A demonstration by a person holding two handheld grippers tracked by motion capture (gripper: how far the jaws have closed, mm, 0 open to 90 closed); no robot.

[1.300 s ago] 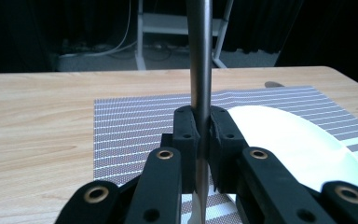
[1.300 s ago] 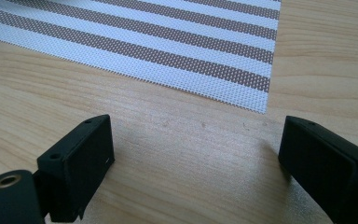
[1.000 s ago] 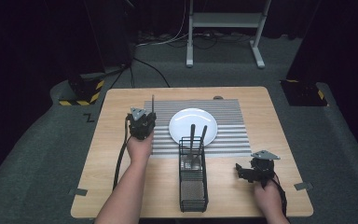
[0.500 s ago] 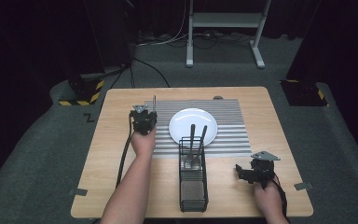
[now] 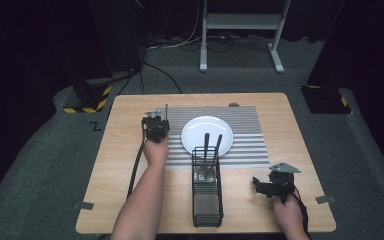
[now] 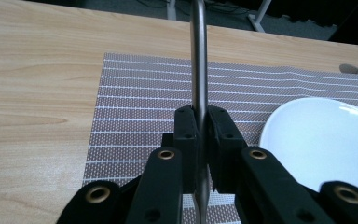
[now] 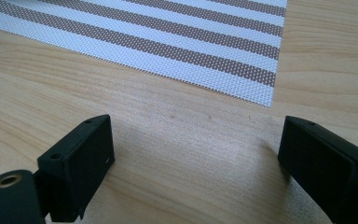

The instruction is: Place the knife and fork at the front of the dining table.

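Utensil clamped over placemat's left edge.

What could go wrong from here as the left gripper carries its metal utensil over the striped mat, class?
1. The left gripper pinches the utensil's thin handle between narrow pads, so it might pivot or slip.
2. The white plate lies just beside it; a careless lowering could strike its rim.
3. The right gripper sits open, apart from the wire caddy, so it cannot steady anything.

A placemat lies on the counter — the plate sits on its left half. Before the plate stands a rack — two utensils upright in its far end.
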